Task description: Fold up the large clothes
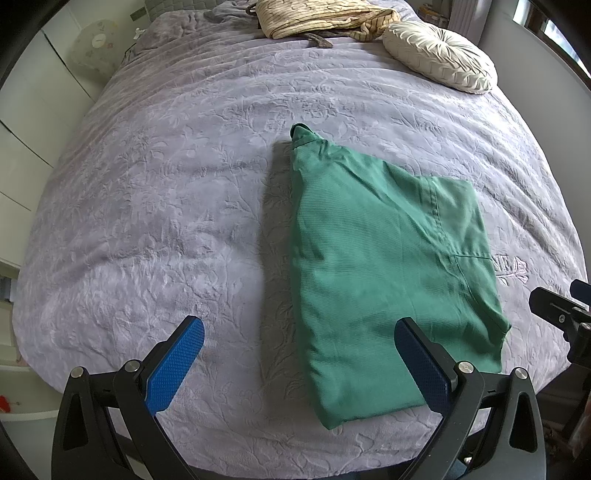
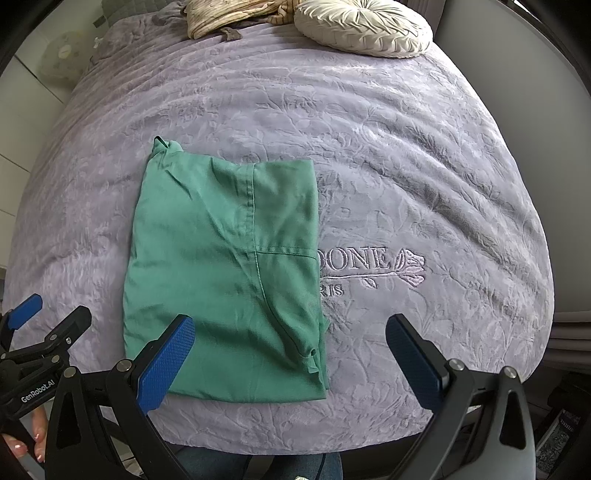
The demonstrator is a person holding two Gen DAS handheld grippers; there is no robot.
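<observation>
A green garment [image 1: 380,266] lies folded into a long rectangle on the lilac bedspread [image 1: 166,184], a collar or corner sticking out at its far end. It also shows in the right wrist view [image 2: 225,266]. My left gripper [image 1: 301,363] is open and empty, held above the near end of the garment, which lies below its right finger. My right gripper [image 2: 291,358] is open and empty above the garment's near right corner. Neither gripper touches the cloth.
A round cream cushion [image 1: 439,55] and a striped beige cloth [image 1: 321,16] lie at the far end of the bed. Embroidered lettering [image 2: 369,266] shows on the bedspread [image 2: 406,147] right of the garment. White cupboards [image 1: 33,122] stand to the left.
</observation>
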